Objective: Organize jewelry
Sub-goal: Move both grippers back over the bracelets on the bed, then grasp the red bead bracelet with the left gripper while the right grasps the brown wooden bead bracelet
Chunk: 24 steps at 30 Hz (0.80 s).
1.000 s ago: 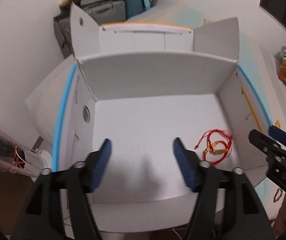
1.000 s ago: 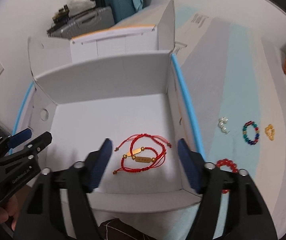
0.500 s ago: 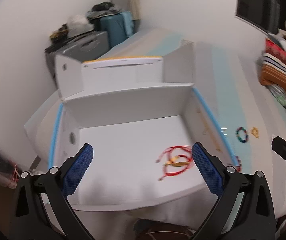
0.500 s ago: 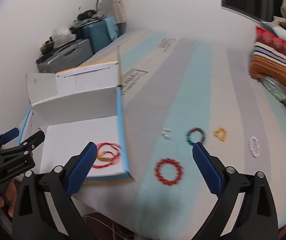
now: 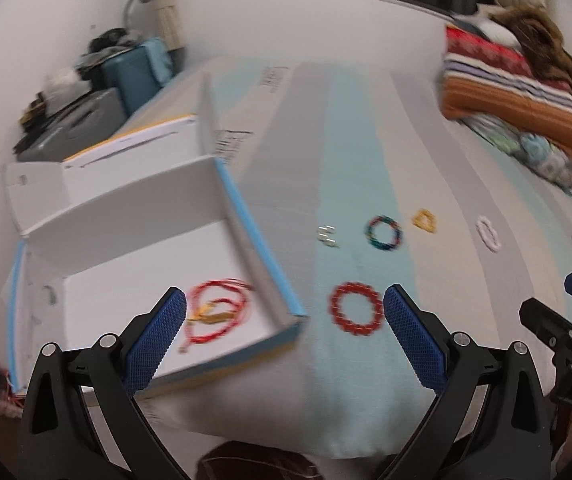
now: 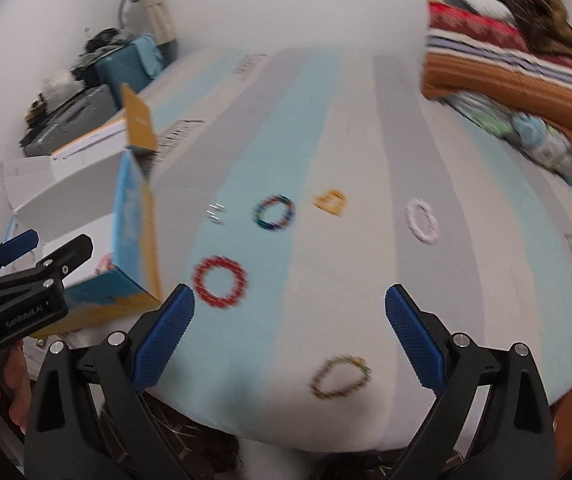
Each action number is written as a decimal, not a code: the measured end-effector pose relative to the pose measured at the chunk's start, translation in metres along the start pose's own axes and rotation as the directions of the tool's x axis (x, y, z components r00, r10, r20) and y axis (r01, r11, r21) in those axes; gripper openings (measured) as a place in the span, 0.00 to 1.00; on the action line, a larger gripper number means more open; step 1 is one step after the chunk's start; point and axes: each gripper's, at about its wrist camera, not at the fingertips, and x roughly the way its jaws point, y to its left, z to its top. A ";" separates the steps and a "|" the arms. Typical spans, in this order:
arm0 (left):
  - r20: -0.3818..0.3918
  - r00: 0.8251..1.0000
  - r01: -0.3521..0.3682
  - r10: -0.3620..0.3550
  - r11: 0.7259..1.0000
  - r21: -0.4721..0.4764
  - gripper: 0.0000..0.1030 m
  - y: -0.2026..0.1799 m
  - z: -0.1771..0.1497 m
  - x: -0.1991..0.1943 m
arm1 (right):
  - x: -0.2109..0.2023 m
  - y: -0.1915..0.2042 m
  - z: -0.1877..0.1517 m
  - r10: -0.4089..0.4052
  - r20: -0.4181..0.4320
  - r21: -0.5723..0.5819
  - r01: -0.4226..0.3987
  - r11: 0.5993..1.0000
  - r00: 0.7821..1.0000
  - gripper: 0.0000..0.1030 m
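Observation:
A white cardboard box with a blue edge sits on the left of a striped bed; red cord bracelets lie inside it. On the bed lie a red bead bracelet, a multicoloured bead bracelet, a small silver piece, a yellow piece, a white bracelet and an olive bead bracelet. My left gripper is open and empty over the box's right wall. My right gripper is open and empty above the bed's front.
Folded striped blankets are stacked at the bed's far right. Suitcases and clutter stand by the wall behind the box. The bed's front edge lies just under my right gripper.
Both grippers have swung right, away from the box interior toward the bed. Both sets of jaws have opened wider. The red cord bracelets stay in the box.

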 end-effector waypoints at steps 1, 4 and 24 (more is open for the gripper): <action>-0.005 1.000 0.010 -0.010 1.000 0.011 0.95 -0.009 0.000 0.004 | 0.001 -0.010 -0.004 -0.012 -0.005 0.012 0.012 1.000 1.000 0.90; -0.024 0.999 0.038 -0.037 0.999 0.039 0.95 -0.036 -0.002 0.016 | 0.004 -0.033 -0.012 -0.040 -0.021 0.041 0.041 0.998 0.999 0.90; -0.181 0.975 0.148 -0.128 0.984 0.102 0.94 -0.108 -0.034 0.136 | 0.089 -0.080 -0.073 -0.036 -0.190 0.100 0.056 0.993 0.981 0.90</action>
